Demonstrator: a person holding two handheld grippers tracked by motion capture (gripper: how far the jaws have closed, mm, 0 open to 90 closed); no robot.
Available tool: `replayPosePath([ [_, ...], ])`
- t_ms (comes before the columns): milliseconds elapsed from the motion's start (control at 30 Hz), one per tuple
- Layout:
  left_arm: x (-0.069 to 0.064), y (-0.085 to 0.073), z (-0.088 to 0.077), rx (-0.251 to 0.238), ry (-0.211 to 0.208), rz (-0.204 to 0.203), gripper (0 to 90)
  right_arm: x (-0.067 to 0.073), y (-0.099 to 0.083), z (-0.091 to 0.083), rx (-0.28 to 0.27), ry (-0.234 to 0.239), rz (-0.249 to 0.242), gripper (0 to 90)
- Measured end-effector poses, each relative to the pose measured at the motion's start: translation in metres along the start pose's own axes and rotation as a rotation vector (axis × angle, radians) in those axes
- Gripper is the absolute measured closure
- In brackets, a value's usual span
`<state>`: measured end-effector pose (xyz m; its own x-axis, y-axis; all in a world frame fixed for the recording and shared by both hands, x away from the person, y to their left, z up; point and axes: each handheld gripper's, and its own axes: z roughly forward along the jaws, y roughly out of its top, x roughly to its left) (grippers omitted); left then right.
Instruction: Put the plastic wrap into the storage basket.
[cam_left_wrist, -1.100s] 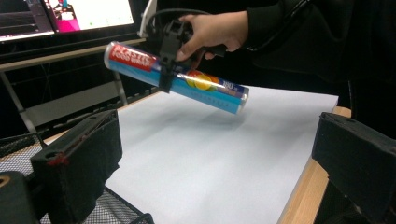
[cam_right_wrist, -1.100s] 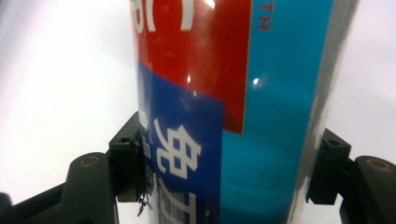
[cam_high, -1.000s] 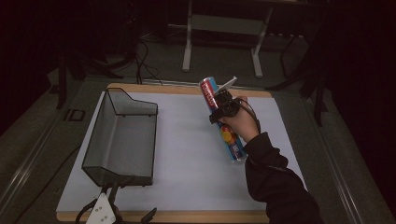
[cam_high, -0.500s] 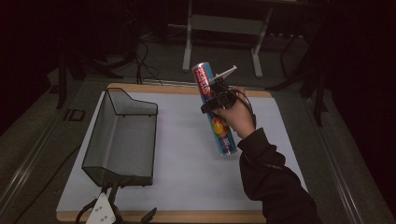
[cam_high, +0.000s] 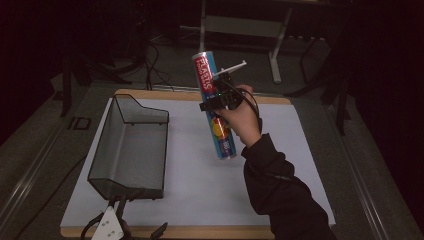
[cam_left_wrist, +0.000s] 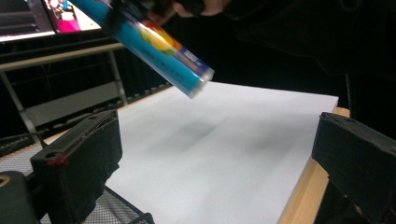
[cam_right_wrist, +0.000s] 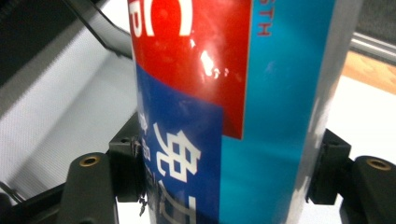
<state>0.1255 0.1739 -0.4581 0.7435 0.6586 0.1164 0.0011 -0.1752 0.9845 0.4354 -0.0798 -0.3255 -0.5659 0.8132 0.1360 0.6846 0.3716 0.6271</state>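
A long tube (cam_high: 205, 75) with a red top and blue body, printed "PLASTIC", hangs tilted in the air above the white mat (cam_high: 190, 190). My right gripper (cam_high: 218, 101) is shut across its middle, and in the right gripper view both jaws press the sides of the tube (cam_right_wrist: 224, 93) around my right gripper (cam_right_wrist: 224, 175). My left gripper (cam_high: 140, 220) lies at the table's front left edge. In the left gripper view my left gripper (cam_left_wrist: 215, 154) stands open with nothing between the jaws, and the tube (cam_left_wrist: 159, 46) hangs high ahead.
A black wire-mesh basket (cam_high: 130, 145) stands on the left part of the mat, its open top up; its mesh (cam_left_wrist: 116, 212) lies just below the left jaw. The wooden board's edge (cam_high: 200, 232) frames the mat. Dark floor, cables and a metal stand (cam_high: 240, 25) lie beyond.
The right hand has raised the tube off the mat and carried it left and away from me, more upright. The left gripper has stayed put.
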Motion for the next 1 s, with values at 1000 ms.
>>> replayPosePath([
  [1000, -0.001, 0.0, -0.002, -0.002, 0.016, 0.0, 2.4, 0.118, 0.032, 0.04, -0.121, 0.204, -0.006, 31.5],
])
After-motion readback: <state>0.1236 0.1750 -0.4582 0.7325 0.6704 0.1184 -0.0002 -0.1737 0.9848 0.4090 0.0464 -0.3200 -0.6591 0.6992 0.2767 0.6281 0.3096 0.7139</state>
